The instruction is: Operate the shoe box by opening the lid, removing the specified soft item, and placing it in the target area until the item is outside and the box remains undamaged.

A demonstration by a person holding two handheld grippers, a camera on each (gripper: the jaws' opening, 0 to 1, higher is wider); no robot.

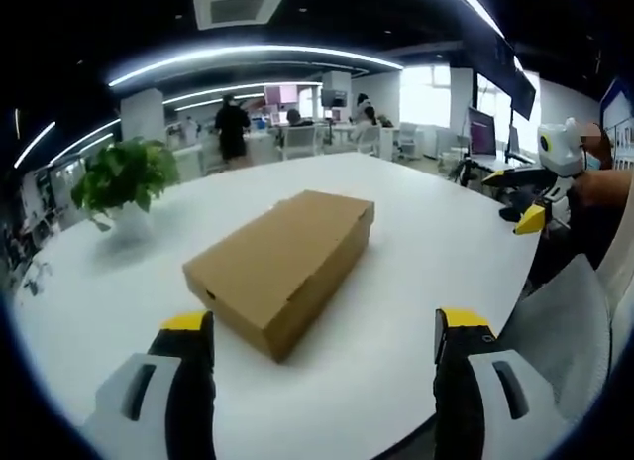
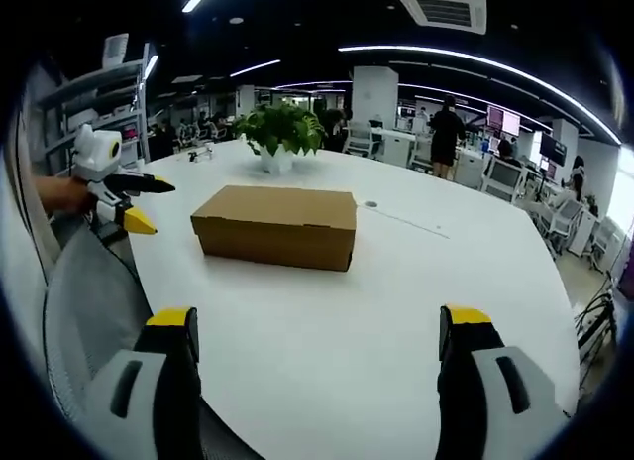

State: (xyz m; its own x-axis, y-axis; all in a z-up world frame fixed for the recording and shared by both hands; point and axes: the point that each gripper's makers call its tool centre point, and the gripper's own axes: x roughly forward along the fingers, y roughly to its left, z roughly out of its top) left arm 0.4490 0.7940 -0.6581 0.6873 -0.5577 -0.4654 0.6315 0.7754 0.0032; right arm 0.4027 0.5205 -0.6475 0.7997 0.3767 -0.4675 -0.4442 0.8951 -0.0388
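1. Shoe box (image 1: 282,269): one, plain brown cardboard, lid on and shut. It lies flat near the middle of the white worktop (image 1: 416,242), well apart from every edge. The soft item is presumably inside; nothing of it is visible.

2. Left hand-held gripper (image 1: 322,336): jaws spread wide, holding nothing, near the worktop's near edge and short of the box. In the right gripper view it shows at the left (image 2: 134,202), held above a grey chair back (image 2: 84,311); its jaw gap is not clear from there.

3. Right hand-held gripper (image 2: 317,331): jaws likewise wide apart, empty, facing one long side of the box (image 2: 277,225) with bare worktop between. It also shows at the right of the left gripper view (image 1: 540,197).

4. Handling, judged: the box looks light and thin-walled, stiff along edges and corners, and easily dented or creased on the flat panels. The smooth worktop may let it slide when pushed.

5. Where to take hold, judged: steady the base by a short end or corner with one gripper and lift the lid at its lower rim along a long side with the other. The lid seam is not resolvable here.

6. Count: one box, two grippers, one potted plant (image 2: 280,133) beyond the box, one worktop.
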